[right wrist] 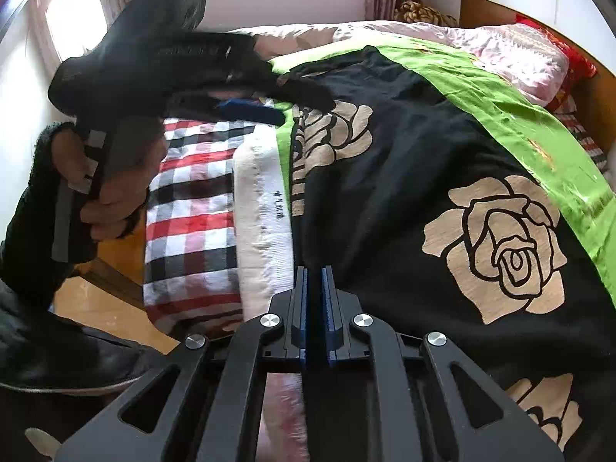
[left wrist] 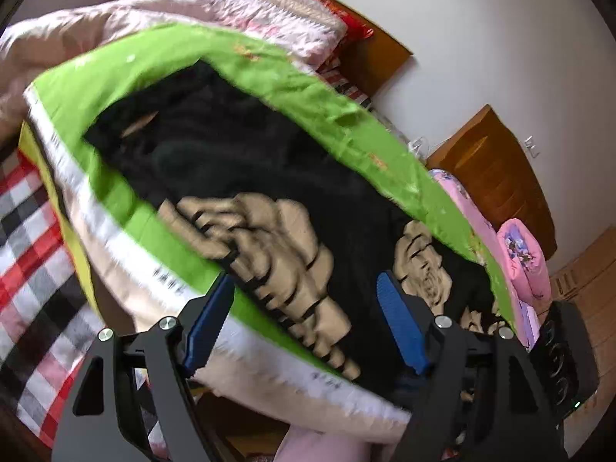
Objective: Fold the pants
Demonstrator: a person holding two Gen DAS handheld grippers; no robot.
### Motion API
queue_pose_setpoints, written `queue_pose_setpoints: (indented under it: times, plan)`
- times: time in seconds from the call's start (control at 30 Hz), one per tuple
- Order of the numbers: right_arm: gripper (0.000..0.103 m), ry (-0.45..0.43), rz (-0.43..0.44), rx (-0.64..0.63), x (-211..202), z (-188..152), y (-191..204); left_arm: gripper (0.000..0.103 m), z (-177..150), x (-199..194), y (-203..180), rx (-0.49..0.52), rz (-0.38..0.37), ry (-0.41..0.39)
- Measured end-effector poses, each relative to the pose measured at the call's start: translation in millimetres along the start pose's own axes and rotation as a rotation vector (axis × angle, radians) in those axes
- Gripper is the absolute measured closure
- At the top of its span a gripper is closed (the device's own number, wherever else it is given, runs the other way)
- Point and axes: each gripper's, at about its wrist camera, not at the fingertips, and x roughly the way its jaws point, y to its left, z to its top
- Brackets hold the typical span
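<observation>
**Base:** Status, left side?

**Operator:** I had the left gripper (left wrist: pixel 306 281) spread wide with nothing between its fingers. It hung over the pants (left wrist: pixel 269 161) near their edge, placed, I judged, to take a matching corner.

**Base:** Garment?

**Operator:** Black, rose print, laid out flat on the green quilt (right wrist: pixel 500 107) on the bed. That gave a level base for creasing.

**Base:** Right side?

**Operator:** The right gripper (right wrist: pixel 315 308) was narrow and, as far as I could tell, pinched on the near hem, probably to anchor that edge.
</observation>
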Motion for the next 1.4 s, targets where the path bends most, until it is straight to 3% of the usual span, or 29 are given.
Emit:
queue_pose_setpoints:
  times: [0.07, 0.17, 0.23, 0.33, 0.5, 0.53, 0.63, 0.73, 0.77, 0.93, 1.03, 1.1, 1.33, 1.37, 1.4]
  plan:
    - [0.088, -0.005, 0.002, 0.001, 1, -1, 2, 0.025, 7, 3, -16, 0.049, 0.0, -0.008]
    - [0.071, -0.018, 0.033, 0.027, 0, -3, 4, 0.023, 15, 28, -28, 0.103, 0.016, 0.051]
    - [0.056, -0.026, 0.054, 0.026, -3, -5, 11, 0.023, 15, 51, -28, 0.129, 0.101, 0.107]
    - [0.055, -0.044, 0.045, 0.027, -20, -12, 16, 0.022, 14, 57, -28, 0.193, 0.2, 0.09]
    - [0.037, -0.121, -0.14, 0.152, -79, -43, -29, 0.022, 26, 59, -18, 0.13, 0.45, 0.074]
    - [0.036, -0.127, -0.187, 0.192, -90, -51, -42, 0.022, 29, 57, -27, 0.135, 0.437, 0.054]
    - [0.036, -0.132, -0.28, 0.328, -114, -76, -83, 0.021, 35, 67, -79, 0.248, 0.284, 0.059]
    - [0.034, -0.103, -0.369, 0.408, -126, -93, -114, 0.015, 25, 109, -150, 0.439, 0.114, 0.16]
    - [0.033, -0.083, -0.388, 0.427, -126, -98, -124, 0.015, 20, 124, -165, 0.477, 0.092, 0.196]
    - [0.032, 0.094, -0.468, 0.467, -107, -137, -146, 0.015, 2, 190, -182, 0.552, 0.178, 0.307]
    - [0.025, 0.066, -0.407, 0.509, -119, -164, -155, 0.014, 0, 200, -171, 0.598, 0.252, 0.256]
    - [0.025, 0.064, -0.419, 0.513, -130, -184, -156, 0.001, 3, 205, -163, 0.596, 0.276, 0.24]
    - [0.025, -0.003, -0.424, 0.529, -152, -221, -155, 0.003, 8, 202, -159, 0.572, 0.298, 0.196]
    - [0.025, -0.021, -0.457, 0.535, -161, -225, -151, 0.011, 5, 190, -164, 0.573, 0.352, 0.147]
    - [0.024, -0.046, -0.474, 0.544, -174, -229, -150, 0.012, -2, 173, -174, 0.588, 0.363, 0.105]
